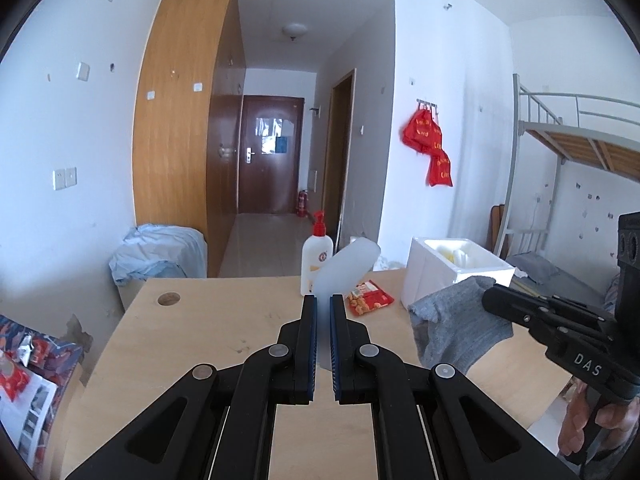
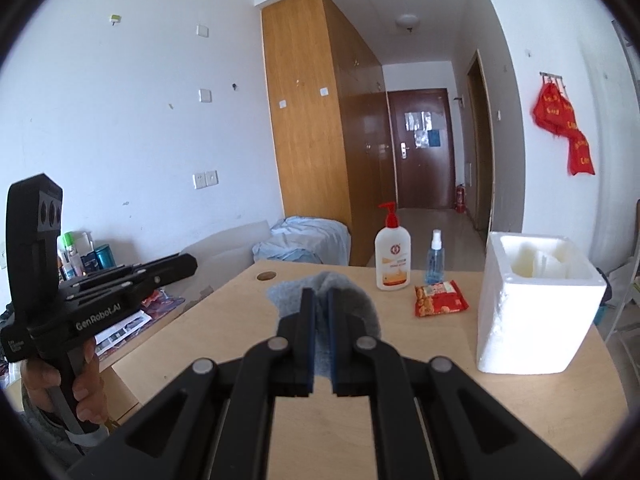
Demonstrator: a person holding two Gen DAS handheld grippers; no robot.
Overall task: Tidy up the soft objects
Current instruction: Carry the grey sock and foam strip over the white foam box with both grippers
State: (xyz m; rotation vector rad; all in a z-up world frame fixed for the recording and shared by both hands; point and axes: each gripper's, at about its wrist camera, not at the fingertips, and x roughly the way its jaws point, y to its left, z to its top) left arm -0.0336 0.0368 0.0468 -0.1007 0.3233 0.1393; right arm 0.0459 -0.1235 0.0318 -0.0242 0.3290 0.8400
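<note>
Grey knit sock [image 1: 456, 320] pinched in the right tongs [image 2: 320, 320], held above the table [image 1: 208, 336]; pale translucent soft piece [image 1: 344, 268] clamped in the left tongs [image 1: 323, 320], rising toward 1 o'clock. Best carried high over the snack packet [image 2: 440, 298], then let go above the foam box [image 2: 532, 300] at 2 o'clock. Nature of the pale piece unclear; box contents hard to make out.

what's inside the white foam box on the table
The white foam box holds pale yellowish-white pieces, visible through its open top. Its walls hide the lower part and bottom.
</note>
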